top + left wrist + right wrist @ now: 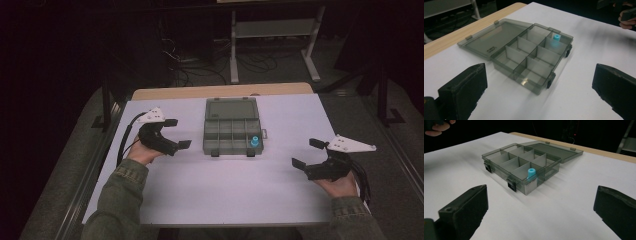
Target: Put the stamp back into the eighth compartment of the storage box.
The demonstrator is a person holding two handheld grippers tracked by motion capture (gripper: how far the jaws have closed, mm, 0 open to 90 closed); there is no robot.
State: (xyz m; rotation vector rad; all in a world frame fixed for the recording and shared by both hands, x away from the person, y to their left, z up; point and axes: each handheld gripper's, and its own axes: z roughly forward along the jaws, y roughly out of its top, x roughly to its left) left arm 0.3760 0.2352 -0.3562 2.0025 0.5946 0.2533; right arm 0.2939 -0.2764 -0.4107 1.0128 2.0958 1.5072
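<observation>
Our left tongs [177,133] and right tongs [307,153] both gape wide and hold nothing, each hovering near its own side edge of the desk [165,200]. Between them, toward the far edge, lies a smoky translucent plastic organiser box [232,131], its hinged lid flat open. A small blue cylinder [255,141] stands in the near right compartment. We judge nothing is started yet; next likely comes shutting the lid or lifting the cylinder.

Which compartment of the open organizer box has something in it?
The near-right corner compartment of the organizer box, nearest the right gripper. It holds a small blue cylinder standing upright; the other compartments look empty.
</observation>
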